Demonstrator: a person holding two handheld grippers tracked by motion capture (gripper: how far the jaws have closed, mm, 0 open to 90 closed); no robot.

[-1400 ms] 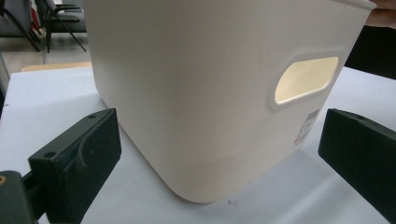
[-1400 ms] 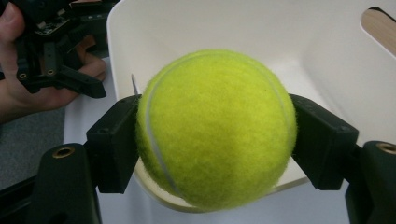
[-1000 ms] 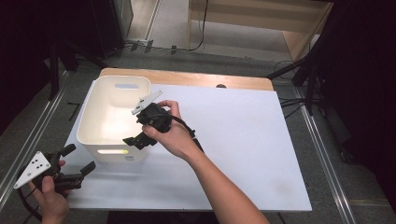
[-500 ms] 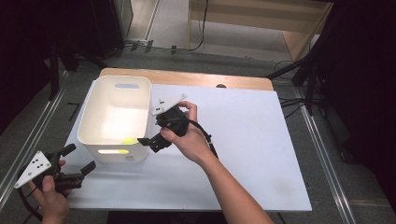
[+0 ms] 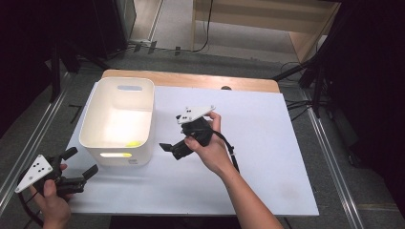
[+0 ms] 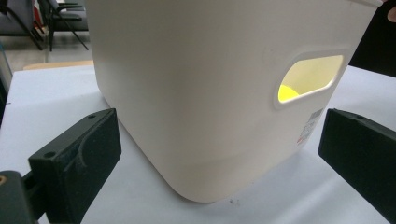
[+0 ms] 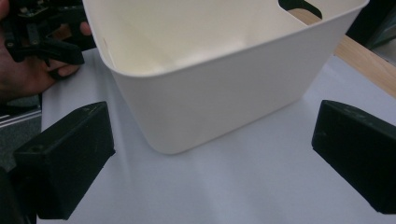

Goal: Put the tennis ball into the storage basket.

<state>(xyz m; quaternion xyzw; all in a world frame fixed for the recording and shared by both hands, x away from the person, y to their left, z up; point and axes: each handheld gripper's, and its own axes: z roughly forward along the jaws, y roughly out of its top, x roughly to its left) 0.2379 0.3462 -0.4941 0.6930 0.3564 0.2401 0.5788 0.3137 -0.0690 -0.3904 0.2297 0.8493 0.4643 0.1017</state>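
1. Bin [image 5: 118, 121], white plastic with cut-out handles, is standing upright on the left part of the white table top [image 5: 248, 186], its far end near the wooden strip [image 5: 191, 80] at the table's back edge.
2. Yellow object [image 5: 133, 142] is lying inside the bin at the near end; it is glowing through the handle slot in the left gripper view [image 6: 286, 93]. Too little of it is showing to identify it, possibly a small ball or fruit.
3. Deposit is judged complete: the object is resting in the bin and nothing is sitting between either pair of jaws.
4. Right gripper [image 5: 168, 150] is hanging just beside the bin's right wall, clear of it. Its jaws have just been opening and are now standing fully spread and empty, as the right gripper view is confirming.
5. Left gripper [image 5: 79, 164] is idling at the near left corner of the table, in front of the bin, jaws spread wide and empty, pointing at the bin's near wall.
6. Remaining work is looking slight: no further loose items are lying on the table top, so withdrawal of the hands is likely all that is outstanding.
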